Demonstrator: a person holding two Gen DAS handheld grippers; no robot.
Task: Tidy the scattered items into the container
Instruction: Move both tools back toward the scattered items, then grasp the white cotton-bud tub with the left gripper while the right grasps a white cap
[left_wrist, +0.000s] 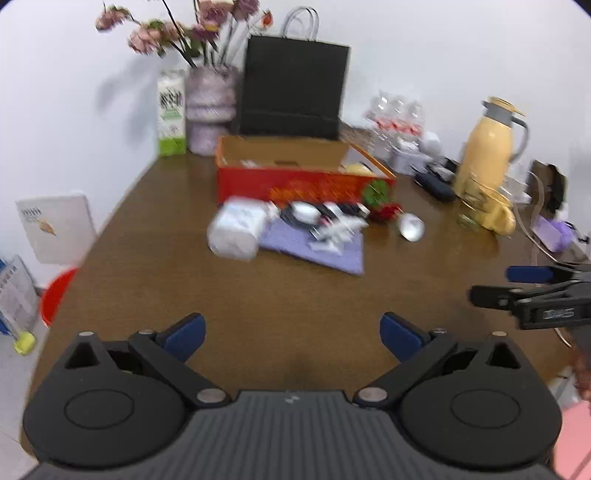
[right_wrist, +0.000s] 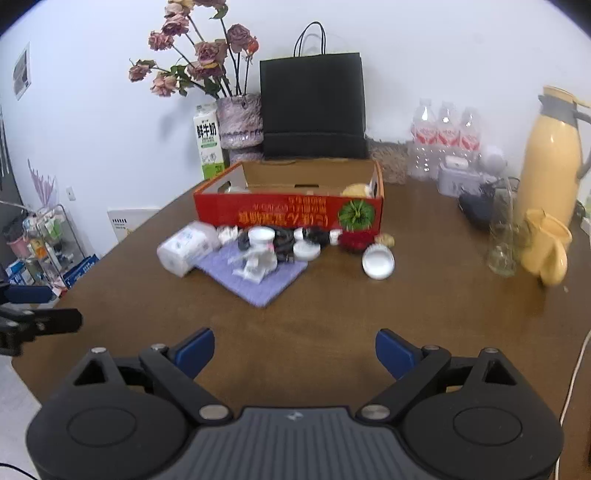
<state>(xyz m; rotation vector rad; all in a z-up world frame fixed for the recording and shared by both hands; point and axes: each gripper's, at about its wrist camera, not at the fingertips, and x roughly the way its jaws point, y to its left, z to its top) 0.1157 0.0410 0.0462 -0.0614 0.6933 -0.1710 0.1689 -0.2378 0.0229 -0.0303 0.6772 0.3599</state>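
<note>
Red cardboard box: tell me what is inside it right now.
The red cardboard box is open-topped. A pale yellow rounded item shows at its right end and something whitish at its left. The front wall hides the floor and anything lower.

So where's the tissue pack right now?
In the right wrist view, the tissue pack lies on the table, left of the purple cloth, before the red box's left end.

Bright, even indoor light — soft shadows, fisheye-bent edges, dark corners, motion blur in the left view.
</note>
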